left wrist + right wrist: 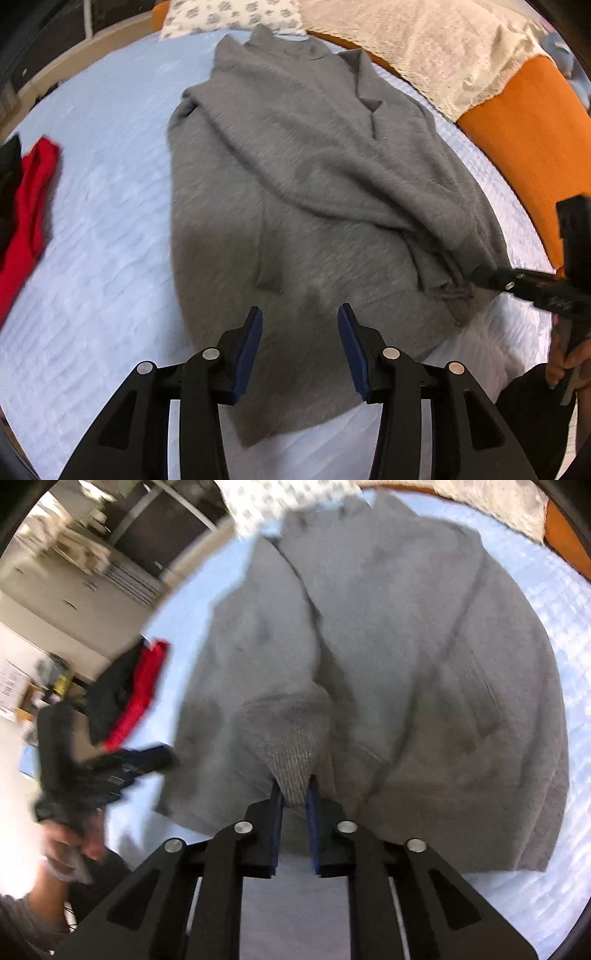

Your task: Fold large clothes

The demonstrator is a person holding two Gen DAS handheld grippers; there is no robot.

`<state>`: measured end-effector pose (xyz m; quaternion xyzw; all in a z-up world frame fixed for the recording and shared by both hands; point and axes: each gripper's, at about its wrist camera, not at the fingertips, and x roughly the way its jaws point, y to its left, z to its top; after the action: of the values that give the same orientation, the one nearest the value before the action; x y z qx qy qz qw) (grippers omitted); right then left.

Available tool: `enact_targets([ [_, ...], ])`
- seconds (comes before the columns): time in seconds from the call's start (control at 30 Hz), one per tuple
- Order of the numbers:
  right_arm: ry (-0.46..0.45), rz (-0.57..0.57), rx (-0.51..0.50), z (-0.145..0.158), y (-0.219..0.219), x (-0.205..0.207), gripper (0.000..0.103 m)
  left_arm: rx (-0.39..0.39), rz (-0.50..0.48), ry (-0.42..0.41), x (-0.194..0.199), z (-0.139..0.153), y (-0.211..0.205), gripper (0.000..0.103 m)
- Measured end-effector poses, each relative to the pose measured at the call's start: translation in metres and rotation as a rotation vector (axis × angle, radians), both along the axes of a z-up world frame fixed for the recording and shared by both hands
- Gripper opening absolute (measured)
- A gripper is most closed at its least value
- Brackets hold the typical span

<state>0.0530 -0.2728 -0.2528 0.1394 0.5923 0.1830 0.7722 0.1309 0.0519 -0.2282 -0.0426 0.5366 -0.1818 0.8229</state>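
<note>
Grey coat (pixel 295 177) lies spread on the blue-sheeted bed (pixel 103 258). Right tool (pixel 294 794) pinches a bunched fold at the coat's edge; left tool (pixel 300 321) hovers over the hem, jaws apart and empty.

Fuzzy matt (knit) grey coat (pixel 295 166)

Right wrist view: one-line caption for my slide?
Right gripper pinches a bunched fold of the grey sweater spread on the blue bedsheet.

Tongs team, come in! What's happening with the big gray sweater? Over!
Left tongs open, above the gray sweater. Right tongs shut on its bunched edge. Red garment off to the side, not in the way.
</note>
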Motion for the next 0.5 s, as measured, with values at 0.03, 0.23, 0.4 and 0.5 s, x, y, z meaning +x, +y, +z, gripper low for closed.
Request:
enact_targets([
  [0.03,0.006,0.003,-0.029,-0.001,0.0,-0.001,0.039,0.007,0.009,0.005,-0.002,-0.002,0.004,0.047],
  [0.23,-0.102,-0.087,-0.11,0.043,-0.047,-0.022,0.076,0.059,0.064,0.066,-0.02,-0.011,0.027,0.056],
  [0.4,-0.035,-0.216,-0.173,0.036,-0.118,-0.031,0.079,0.007,0.099,0.264,-0.014,-0.034,0.042,0.057],
  [0.5,0.048,-0.3,-0.043,0.011,-0.148,-0.033,0.078,-0.006,0.089,0.301,-0.01,-0.042,0.038,0.057],
])
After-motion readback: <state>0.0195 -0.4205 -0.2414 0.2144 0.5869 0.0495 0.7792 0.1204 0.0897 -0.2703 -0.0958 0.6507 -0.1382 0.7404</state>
